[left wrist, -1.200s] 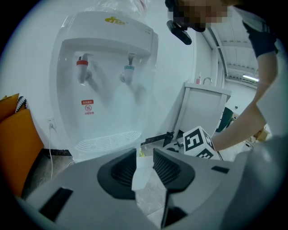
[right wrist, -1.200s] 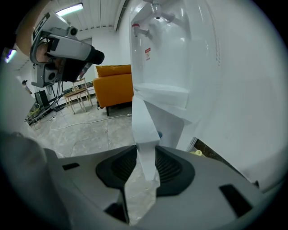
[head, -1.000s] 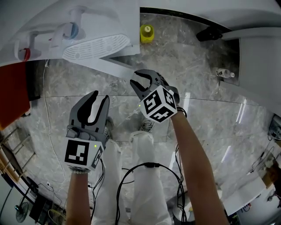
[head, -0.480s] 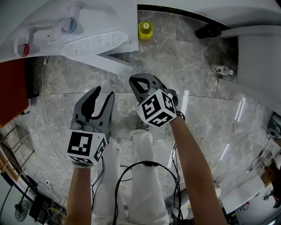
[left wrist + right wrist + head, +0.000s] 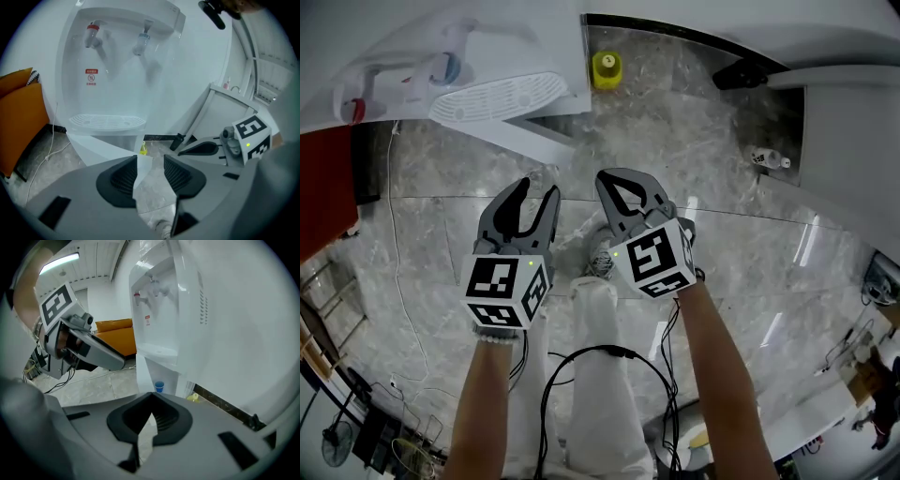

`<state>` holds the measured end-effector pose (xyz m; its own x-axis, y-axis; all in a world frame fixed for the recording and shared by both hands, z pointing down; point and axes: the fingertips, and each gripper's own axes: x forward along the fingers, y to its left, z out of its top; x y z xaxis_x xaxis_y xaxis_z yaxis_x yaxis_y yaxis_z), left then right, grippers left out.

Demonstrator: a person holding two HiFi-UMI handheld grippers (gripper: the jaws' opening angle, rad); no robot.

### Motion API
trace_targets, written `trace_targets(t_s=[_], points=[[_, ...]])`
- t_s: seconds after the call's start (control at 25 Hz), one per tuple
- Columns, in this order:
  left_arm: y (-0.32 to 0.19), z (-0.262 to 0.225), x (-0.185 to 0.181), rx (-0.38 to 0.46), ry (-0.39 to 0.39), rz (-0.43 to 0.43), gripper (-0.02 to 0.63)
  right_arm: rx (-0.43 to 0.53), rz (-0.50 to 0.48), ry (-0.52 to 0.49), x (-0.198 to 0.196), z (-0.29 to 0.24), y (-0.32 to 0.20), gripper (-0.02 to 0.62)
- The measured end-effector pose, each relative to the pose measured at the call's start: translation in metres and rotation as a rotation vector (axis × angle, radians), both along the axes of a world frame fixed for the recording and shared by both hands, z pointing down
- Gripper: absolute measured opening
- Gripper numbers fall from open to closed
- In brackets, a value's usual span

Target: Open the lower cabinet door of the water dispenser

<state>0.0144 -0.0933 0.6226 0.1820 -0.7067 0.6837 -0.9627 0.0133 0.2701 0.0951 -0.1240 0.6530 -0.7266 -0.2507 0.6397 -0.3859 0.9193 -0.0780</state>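
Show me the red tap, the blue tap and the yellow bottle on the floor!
red tap [image 5: 353, 110]: head view, on its red knob.
blue tap [image 5: 453, 67]: head view, on its blue knob.
yellow bottle [image 5: 607, 69]: head view, on its body.

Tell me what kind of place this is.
Probably an office or lounge-like indoor room: a white water dispenser stands on a polished marble-look floor, with an orange sofa beside it.

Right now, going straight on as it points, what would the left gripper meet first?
Probably the opened lower cabinet door of the water dispenser, just beyond the left gripper, whose empty jaws have just been opening; depth is unclear.
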Motion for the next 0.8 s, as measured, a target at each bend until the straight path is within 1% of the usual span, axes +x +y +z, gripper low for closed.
trace_targets(t_s=[0.12,0.36,0.52,0.64,0.8], points=[[-0.003,0.011,0.004,-0.039,0.016,-0.058,0.185,0.003,0.027,-0.012,0.013,-0.008,-0.008,0.003],[-0.009,0.033,0.007,-0.107,0.055,-0.207,0.214,-0.003,0.047,-0.034,0.03,-0.018,-0.014,0.003],[-0.013,0.048,0.008,-0.144,0.084,-0.301,0.236,-0.006,0.033,-0.024,0.039,-0.021,-0.015,0.003],[-0.014,0.06,0.009,-0.179,0.13,-0.38,0.242,-0.013,0.046,-0.029,0.045,-0.019,-0.016,0.003],[-0.017,0.072,0.008,-0.22,0.222,-0.513,0.25,-0.02,0.036,-0.02,0.05,-0.014,-0.018,0.003]])
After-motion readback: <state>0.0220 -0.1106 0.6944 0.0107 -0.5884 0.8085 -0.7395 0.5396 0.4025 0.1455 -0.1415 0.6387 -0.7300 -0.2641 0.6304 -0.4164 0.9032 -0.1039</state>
